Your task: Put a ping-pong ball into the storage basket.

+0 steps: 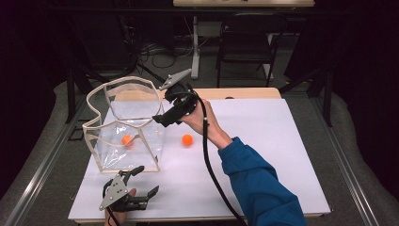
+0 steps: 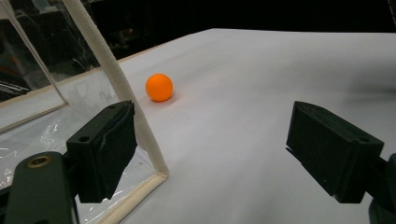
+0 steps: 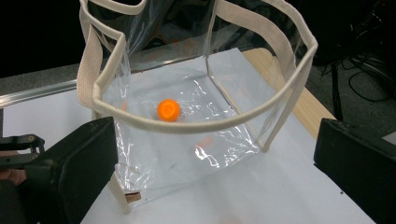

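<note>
A clear plastic bag (image 1: 123, 123) with cream trim stands open at the table's left. One orange ball (image 1: 127, 140) lies inside it on the bottom. A second orange ball (image 1: 187, 139) rests on the white sheet just right of the bag. My right gripper (image 1: 160, 120) hovers open at the bag's right rim with nothing between its jaws. In the right gripper view it (image 3: 215, 177) looks down past the rim (image 3: 210, 123) at the ball inside (image 3: 168, 109). My left gripper (image 1: 146, 180) lies open near the front edge, by the bag's front corner. In its own view it (image 2: 224, 149) faces the loose ball (image 2: 159, 87), with the bag's trim (image 2: 121, 88) beside its left jaw.
A white sheet (image 1: 263, 141) covers the table, with a wooden strip (image 1: 244, 92) showing at its far edge. A dark chair (image 1: 247, 42) and a white table leg (image 1: 195, 47) stand on the floor behind. Metal rails (image 1: 44, 160) run along both sides.
</note>
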Demonstrator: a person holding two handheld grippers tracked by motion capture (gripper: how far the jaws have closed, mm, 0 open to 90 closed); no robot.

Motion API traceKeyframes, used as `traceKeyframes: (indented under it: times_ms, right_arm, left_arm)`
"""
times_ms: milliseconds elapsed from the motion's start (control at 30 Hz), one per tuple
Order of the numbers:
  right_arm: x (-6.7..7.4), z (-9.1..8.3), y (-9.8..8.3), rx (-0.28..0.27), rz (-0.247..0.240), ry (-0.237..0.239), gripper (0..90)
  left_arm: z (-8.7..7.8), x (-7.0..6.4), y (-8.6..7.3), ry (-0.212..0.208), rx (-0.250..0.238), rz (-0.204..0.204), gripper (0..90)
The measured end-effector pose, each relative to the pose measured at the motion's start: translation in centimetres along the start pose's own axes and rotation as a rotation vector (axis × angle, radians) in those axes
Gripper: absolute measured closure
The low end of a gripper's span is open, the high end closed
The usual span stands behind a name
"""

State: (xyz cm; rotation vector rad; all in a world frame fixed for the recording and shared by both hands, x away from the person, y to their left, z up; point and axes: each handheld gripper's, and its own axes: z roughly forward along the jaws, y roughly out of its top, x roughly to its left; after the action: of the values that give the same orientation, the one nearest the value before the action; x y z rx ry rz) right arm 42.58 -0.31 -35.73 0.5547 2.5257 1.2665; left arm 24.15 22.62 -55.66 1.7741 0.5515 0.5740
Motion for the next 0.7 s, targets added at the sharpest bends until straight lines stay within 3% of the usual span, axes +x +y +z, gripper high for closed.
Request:
traceKeyframes:
  times_ms: [267, 700]
  right_arm:
    - [0.1, -1.2, -1.3, -0.012, 0.003, -0.018, 0.0]
    - [0.8, -2.4, -3.0, -0.025, 0.000, -0.010, 0.0]
  left_arm:
    - [0.0, -0.1, 0.0, 0.000, -0.002, 0.000, 15.9]
    - [-0.1, 0.0, 0.1, -0.001, -0.005, 0.001, 15.9]
